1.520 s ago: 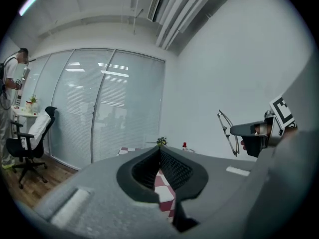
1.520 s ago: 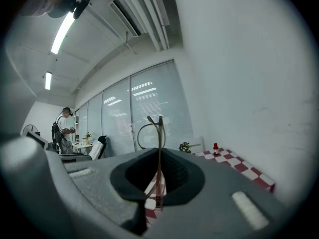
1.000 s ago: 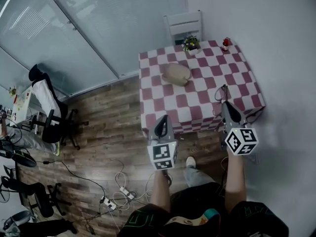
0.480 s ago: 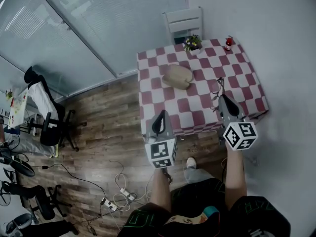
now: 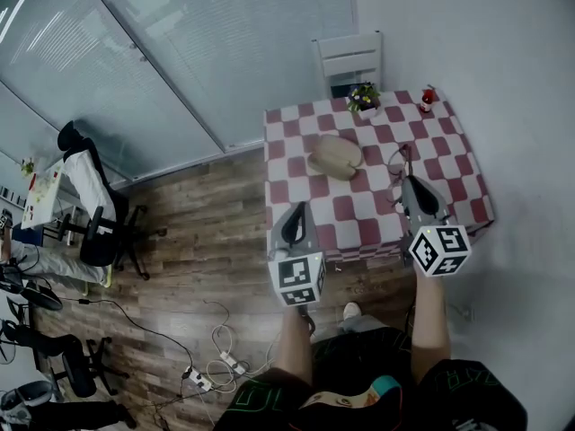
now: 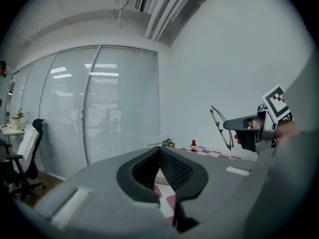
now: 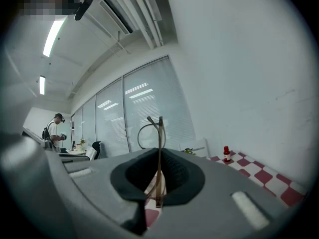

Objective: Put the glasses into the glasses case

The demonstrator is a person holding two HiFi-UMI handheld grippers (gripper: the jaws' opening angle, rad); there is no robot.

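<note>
The beige glasses case [image 5: 335,155] lies closed on the red-and-white checked table [image 5: 456,163], left of its middle. My right gripper [image 5: 406,183] hangs over the table's near right part, shut on the thin-framed glasses [image 5: 398,163], which stick up and forward from its jaws. In the right gripper view the glasses [image 7: 158,148] stand upright, pinched by a temple in the right gripper [image 7: 158,158]. My left gripper [image 5: 293,215] is at the table's near left corner, shut with nothing in it. The left gripper view shows the left gripper [image 6: 160,151] and the glasses [image 6: 221,128] to the right.
A small potted plant [image 5: 365,99] and a red bottle [image 5: 428,98] stand at the table's far edge. A white chair [image 5: 350,57] sits behind it against the glass wall. Office chairs [image 5: 94,214] and floor cables [image 5: 220,357] are to the left. A person [image 7: 52,131] stands far off.
The head view has shifted, so the table now sits a little farther up and to the right. Both grippers keep their poses, and the right one still grips the glasses.
</note>
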